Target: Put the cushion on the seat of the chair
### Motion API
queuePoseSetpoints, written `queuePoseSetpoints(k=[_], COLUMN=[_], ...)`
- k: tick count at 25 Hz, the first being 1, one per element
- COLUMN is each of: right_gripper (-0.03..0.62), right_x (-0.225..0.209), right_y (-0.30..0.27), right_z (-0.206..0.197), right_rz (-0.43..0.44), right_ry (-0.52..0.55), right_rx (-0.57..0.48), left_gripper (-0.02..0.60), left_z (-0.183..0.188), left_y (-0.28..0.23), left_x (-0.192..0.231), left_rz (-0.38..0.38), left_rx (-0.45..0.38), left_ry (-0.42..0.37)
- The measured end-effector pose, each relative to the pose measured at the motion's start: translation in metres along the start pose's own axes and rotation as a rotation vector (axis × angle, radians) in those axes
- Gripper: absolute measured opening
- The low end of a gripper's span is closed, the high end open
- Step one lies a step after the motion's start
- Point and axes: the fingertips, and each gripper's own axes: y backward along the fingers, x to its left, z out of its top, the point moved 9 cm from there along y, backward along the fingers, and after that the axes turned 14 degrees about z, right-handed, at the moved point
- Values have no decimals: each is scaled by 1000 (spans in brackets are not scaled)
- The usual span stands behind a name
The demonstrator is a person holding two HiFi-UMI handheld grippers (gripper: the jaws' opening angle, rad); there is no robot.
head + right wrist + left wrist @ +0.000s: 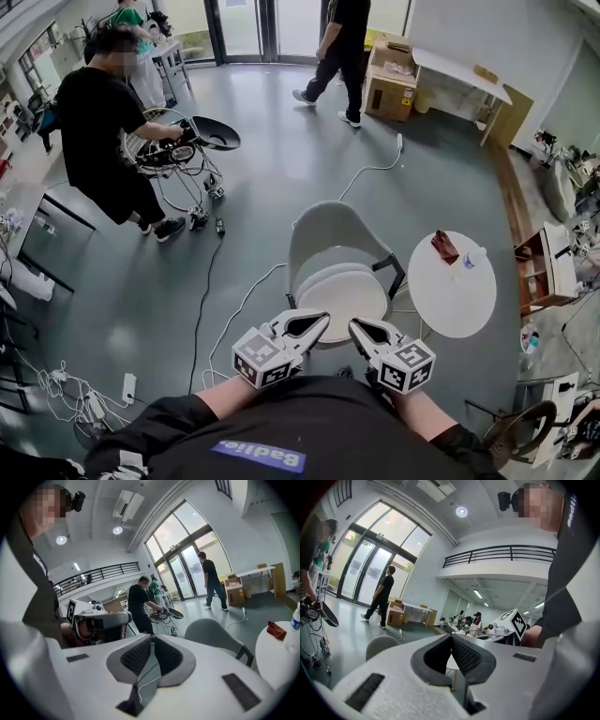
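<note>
A pale grey shell chair [328, 230] stands on the floor in front of me, and a round white cushion [342, 302] lies flat on its seat. Both grippers hover close to my body, just short of the seat's near edge and above it. My left gripper [324, 318] is shut with its tips meeting and nothing between them, as the left gripper view [451, 636] also shows. My right gripper [353, 324] is likewise shut and empty, tips together [151, 637]. The chair's back shows beyond the jaws in the left gripper view [380, 646] and the right gripper view [211, 632].
A small round white table [455, 305] stands right of the chair, bearing a reddish-brown object [444, 247] and a bottle [475, 258]. Cables [202, 309] trail over the floor at left. A person [103, 131] handles a wheeled rig at far left; another [342, 47] walks by cardboard boxes [389, 84].
</note>
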Motion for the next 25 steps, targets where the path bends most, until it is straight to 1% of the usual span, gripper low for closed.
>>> queuePoseSetpoints(k=[4, 10, 17, 25], right_gripper=[37, 34, 29, 29], right_x=[8, 13, 13, 18], right_y=[-3, 4, 13, 17], right_z=[3, 3, -2, -2], right_rz=[4, 3, 3, 3], right_ry=[30, 59, 72, 66], right_rx=[-30, -69, -84, -87], left_gripper=[17, 17, 17, 17], left_z=[-1, 0, -6, -2], left_y=[3, 5, 3, 3], left_x=[0, -10, -20, -28], left_rz=[-8, -23, -28, -38], left_rx=[4, -6, -12, -7], left_ry=[2, -24, -35, -44])
